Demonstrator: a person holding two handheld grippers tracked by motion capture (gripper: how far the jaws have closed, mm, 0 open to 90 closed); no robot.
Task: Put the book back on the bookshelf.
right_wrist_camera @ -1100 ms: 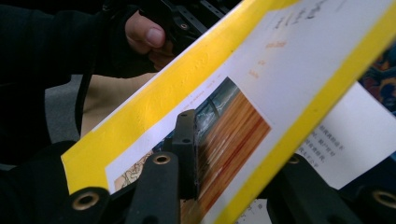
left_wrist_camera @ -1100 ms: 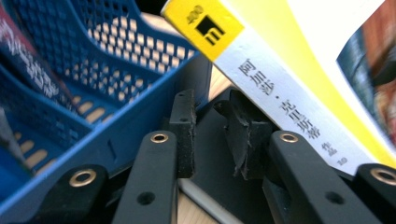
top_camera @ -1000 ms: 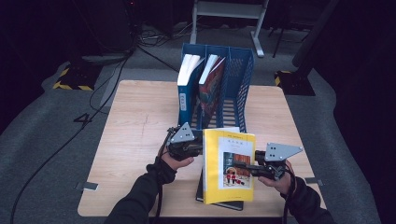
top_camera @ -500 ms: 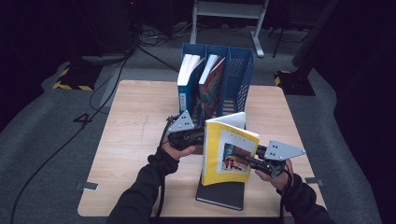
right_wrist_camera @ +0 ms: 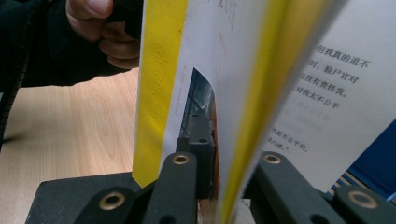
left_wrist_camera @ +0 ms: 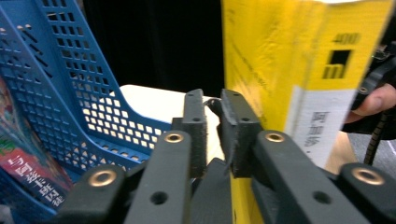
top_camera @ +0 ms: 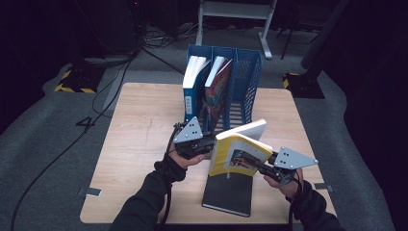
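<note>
Yellow paperback book (top_camera: pixel 236 155): raised near upright over the wooden table (top_camera: pixel 139 144), above a black hardback book (top_camera: pixel 228 195) lying flat; probably tilted up for filing.
Right gripper (right_wrist_camera: pixel 210 154): jaws pinching the yellow cover edge, steadying it.
Left gripper (left_wrist_camera: pixel 212 135): jaws nearly together with a narrow gap, against the spine side; grip on anything uncertain.
Blue perforated plastic file rack (top_camera: pixel 243 82): just behind, rightmost slot free, likely destination.

I'm working in what looks like a lab or studio — dark surroundings, grey carpet floor (top_camera: pixel 48 139), loose cables (top_camera: pixel 115 72), hazard-striped yellow-black blocks (top_camera: pixel 72 88), a metal stand (top_camera: pixel 235 14) — and a lone wooden table (top_camera: pixel 139 144).
</note>
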